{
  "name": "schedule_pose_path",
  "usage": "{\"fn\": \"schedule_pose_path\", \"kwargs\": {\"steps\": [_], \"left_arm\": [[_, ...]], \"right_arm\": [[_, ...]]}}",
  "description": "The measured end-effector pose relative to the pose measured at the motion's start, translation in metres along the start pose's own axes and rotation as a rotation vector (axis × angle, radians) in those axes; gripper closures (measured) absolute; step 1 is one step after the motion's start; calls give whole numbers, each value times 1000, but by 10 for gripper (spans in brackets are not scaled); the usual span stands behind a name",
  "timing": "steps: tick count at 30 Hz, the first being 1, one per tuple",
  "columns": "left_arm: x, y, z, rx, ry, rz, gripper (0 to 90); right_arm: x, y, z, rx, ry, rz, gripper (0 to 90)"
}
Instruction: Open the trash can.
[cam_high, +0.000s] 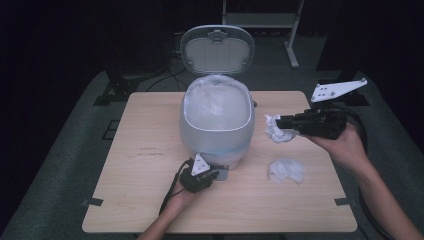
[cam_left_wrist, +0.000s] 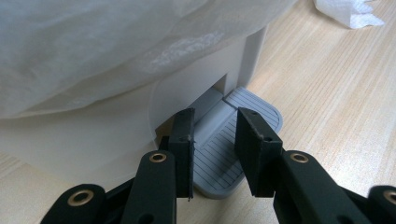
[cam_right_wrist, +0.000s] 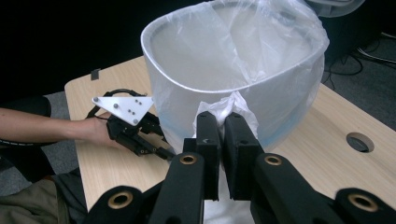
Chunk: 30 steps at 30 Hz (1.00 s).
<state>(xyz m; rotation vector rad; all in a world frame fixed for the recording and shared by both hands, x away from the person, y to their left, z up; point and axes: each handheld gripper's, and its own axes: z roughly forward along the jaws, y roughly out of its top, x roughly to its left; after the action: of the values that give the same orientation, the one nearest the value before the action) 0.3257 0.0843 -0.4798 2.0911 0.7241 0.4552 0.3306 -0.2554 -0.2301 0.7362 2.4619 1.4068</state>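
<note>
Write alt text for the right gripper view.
The right hand-held gripper holds a crumpled white tissue in front of a white pedal bin lined with a clear plastic bag. Lower left on the wooden table, the left hand-held gripper reaches toward the bin's base.

Right tool (cam_high: 278, 122) holds a crumpled tissue (cam_high: 274, 131) beside the open bin (cam_high: 217, 122); left tool (cam_high: 216, 174) presses its pedal (cam_high: 223, 173).

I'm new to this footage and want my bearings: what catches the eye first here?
A white pedal bin lined with a plastic bag stands mid-table with its lid up. The left tool is open over the bin's grey pedal. The right tool holds a crumpled tissue beside the bin; another tissue lies on the table.
</note>
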Motion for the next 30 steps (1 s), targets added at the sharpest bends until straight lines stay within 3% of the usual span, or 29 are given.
{"fn": "schedule_pose_path", "kwargs": {"steps": [24, 30], "left_arm": [[0, 0, 0, -2, -2, 1, 681], [0, 0, 0, -2, -1, 2, 681]], "right_arm": [[1, 33, 1, -10, -5, -28, 847], [7, 46, 3, -13, 4, -50, 847]]}}
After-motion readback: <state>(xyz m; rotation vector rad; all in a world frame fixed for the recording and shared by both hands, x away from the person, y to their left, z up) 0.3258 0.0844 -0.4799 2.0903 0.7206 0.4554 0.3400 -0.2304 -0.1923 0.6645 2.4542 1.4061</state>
